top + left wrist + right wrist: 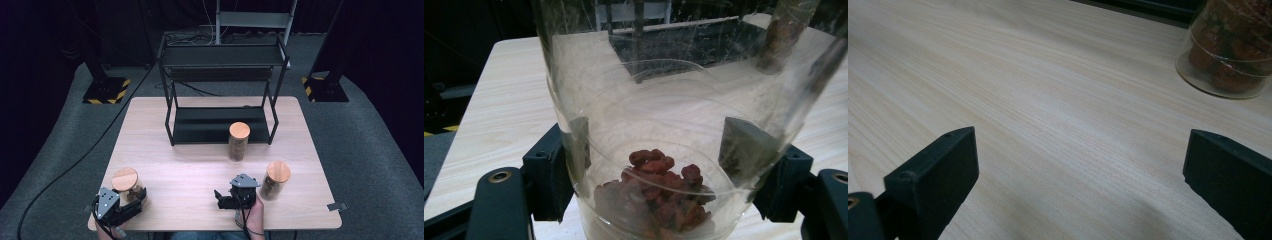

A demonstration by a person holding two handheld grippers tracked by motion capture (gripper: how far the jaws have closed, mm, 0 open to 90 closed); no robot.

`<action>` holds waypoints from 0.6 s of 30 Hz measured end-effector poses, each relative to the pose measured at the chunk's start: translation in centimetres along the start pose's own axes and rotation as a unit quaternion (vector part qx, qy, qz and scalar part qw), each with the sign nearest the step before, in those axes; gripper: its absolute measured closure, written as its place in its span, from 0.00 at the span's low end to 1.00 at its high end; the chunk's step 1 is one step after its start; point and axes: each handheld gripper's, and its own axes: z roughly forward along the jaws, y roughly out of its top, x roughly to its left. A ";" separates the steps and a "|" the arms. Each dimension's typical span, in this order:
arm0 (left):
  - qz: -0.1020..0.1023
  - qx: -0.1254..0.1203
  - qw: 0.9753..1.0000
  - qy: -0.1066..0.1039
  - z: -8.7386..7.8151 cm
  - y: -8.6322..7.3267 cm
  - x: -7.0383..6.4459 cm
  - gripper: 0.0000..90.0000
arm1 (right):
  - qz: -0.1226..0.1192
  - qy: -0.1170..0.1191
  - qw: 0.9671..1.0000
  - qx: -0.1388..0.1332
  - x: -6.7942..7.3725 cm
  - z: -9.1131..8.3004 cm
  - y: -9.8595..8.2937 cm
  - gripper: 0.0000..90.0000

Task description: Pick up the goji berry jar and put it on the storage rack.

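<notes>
The left gripper (131,199) sits at the near left corner of the desk (200,170), its jaws set around the lower part of a glass jar (127,185) with a wooden lid. In the left gripper view the jar (664,130) stands between the two black pads (744,145), which press against its clear wall on either side; a small heap of dark red dried fruit (659,195) lies at its bottom. The jar stands upright on the desk.

The right gripper (223,197) rests near the front edge, a little right of the middle, pointing left, held by a hand (256,210). Its jaws stand wide apart with nothing between them; the right gripper view shows bare wood grain between the two pads (938,170).

A second jar (276,180) with a wooden lid stands just right of the right gripper, close to it but apart. A third, taller jar (239,141) stands farther back, just in front of a black shelf rack (222,90) at the far side of the desk. In the right gripper view the base of a jar (1230,55) with dark contents shows at the upper right; which of the two it is, I cannot tell.
</notes>
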 end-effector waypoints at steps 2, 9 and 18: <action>0.001 0.001 1.000 -0.003 0.2 0.1 -0.2 0.27 | 0.000 0.000 1.000 -0.002 0.0 0.0 0.0 0.01; 0.001 -0.004 1.000 -0.024 0.9 0.5 -0.8 0.27 | 0.003 0.000 1.000 -0.001 -0.1 -0.1 0.0 0.01; 0.005 -0.006 0.999 -0.033 1.5 1.2 -1.2 0.27 | -0.001 -0.003 1.000 -0.008 0.0 -0.2 -0.1 0.01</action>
